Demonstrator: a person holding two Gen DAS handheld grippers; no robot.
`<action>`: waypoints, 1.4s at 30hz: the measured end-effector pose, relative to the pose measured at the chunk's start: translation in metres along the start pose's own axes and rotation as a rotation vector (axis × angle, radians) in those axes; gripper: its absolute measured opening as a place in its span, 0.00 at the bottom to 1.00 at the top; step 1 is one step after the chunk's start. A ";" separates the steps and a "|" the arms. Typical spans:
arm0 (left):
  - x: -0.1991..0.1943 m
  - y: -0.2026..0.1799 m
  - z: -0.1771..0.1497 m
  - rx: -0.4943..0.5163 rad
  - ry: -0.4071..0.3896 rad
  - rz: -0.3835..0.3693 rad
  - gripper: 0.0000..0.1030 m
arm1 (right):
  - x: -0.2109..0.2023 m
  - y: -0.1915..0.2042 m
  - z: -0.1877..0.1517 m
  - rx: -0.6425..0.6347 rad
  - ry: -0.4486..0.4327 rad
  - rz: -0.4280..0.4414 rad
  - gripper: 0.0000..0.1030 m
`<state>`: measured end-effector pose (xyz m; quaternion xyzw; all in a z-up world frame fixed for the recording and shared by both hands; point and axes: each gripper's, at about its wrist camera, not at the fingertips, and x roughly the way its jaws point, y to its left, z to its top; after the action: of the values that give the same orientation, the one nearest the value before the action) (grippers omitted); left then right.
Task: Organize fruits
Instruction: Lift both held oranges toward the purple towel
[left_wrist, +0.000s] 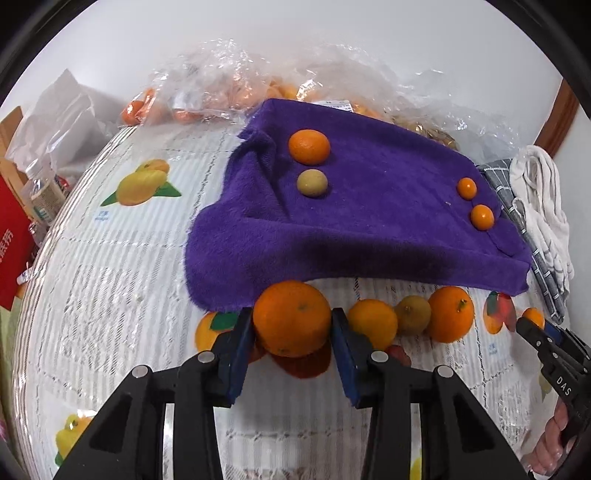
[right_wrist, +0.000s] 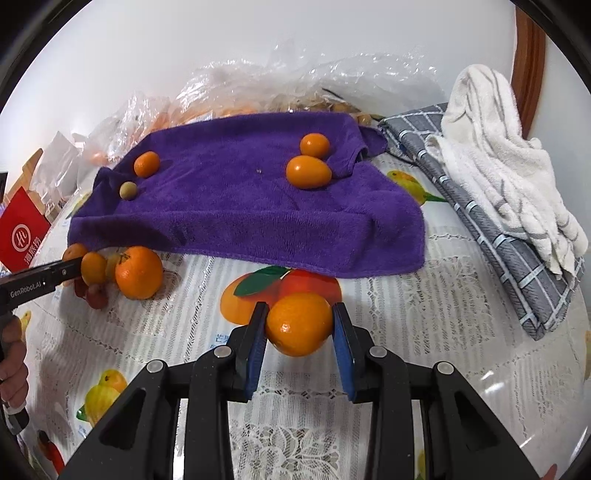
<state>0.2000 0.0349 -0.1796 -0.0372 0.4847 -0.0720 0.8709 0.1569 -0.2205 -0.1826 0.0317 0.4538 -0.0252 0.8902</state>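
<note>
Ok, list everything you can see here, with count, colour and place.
purple towel: one, purple, spread mid-table
mandarin: one, orange, on the towel's left
round fruit: one, tan-green, beside the mandarin
kumquats: two, orange, on the towel's right
loose fruit: three, two orange, one brownish, in front of the towel
plastic bags: clear, holding orange fruit, behind the towel
checked cloth: one, grey, right of the towel
white towel: one, on the checked cloth
left tool: black, blue pads, shut on a large orange
right tool: same, shut on a small orange fruit

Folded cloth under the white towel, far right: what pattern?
Grey folded cloth with a pale windowpane check; clearest in the right wrist view.
</note>
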 end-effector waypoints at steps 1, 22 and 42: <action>-0.003 0.001 -0.001 -0.003 -0.003 0.002 0.38 | -0.003 0.000 0.000 0.001 -0.005 -0.004 0.33; -0.070 -0.005 0.009 0.003 -0.098 0.023 0.38 | -0.059 -0.009 0.024 0.064 -0.095 -0.023 0.33; -0.065 -0.014 0.034 -0.020 -0.097 0.034 0.38 | -0.045 -0.011 0.050 0.100 -0.109 0.004 0.33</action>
<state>0.1935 0.0314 -0.1054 -0.0410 0.4431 -0.0502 0.8941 0.1695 -0.2349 -0.1171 0.0757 0.4027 -0.0479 0.9110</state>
